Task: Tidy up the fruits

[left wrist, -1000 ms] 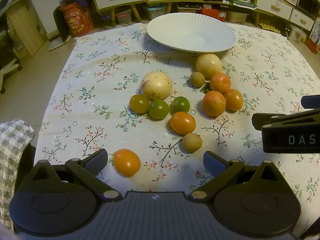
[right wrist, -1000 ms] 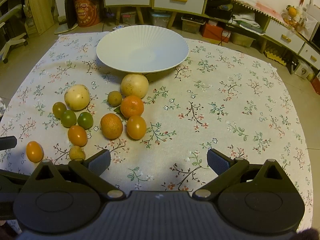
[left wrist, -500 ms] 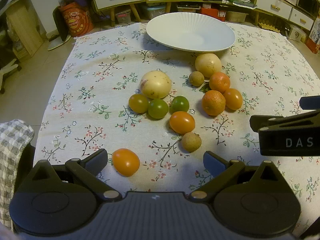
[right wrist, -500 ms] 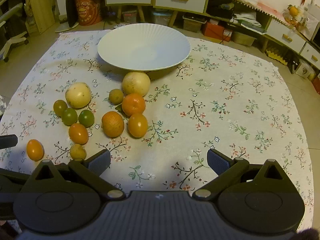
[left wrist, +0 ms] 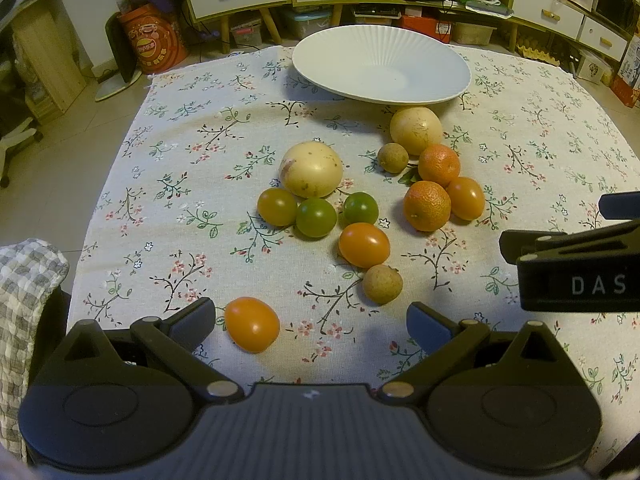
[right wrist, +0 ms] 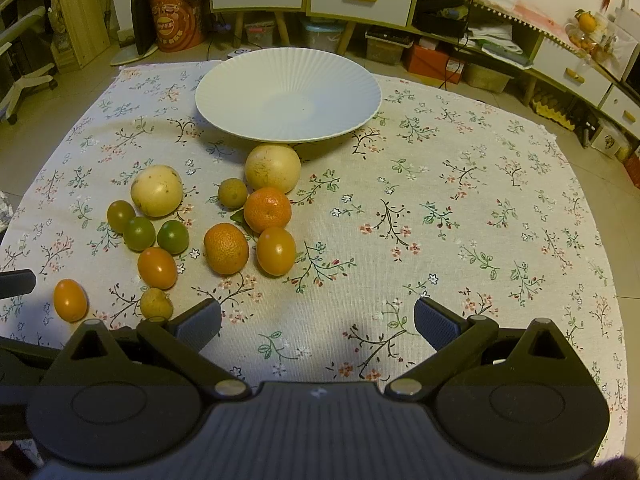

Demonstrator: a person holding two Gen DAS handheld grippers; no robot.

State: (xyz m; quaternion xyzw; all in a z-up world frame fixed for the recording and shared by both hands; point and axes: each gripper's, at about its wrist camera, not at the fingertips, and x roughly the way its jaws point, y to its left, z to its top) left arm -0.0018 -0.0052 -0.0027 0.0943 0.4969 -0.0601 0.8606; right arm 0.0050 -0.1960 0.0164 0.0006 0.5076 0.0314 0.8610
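orange tomato [left wrist: 252, 329] beside left tongs [left wrist: 310, 322], gaping

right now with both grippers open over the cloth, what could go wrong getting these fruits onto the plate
The fruits are round and loose: closing the left gripper on the nearest orange tomato could send it rolling toward the cloth edge. The mandarins and a neighbouring tomato touch, so a finger may knock others. The white plate looks shallow; dropped fruit may roll out.

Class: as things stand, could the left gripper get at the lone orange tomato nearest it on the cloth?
Probably yes. The left gripper is open, and the orange tomato lies apart from the other fruit just ahead of its left finger, with nothing in between.
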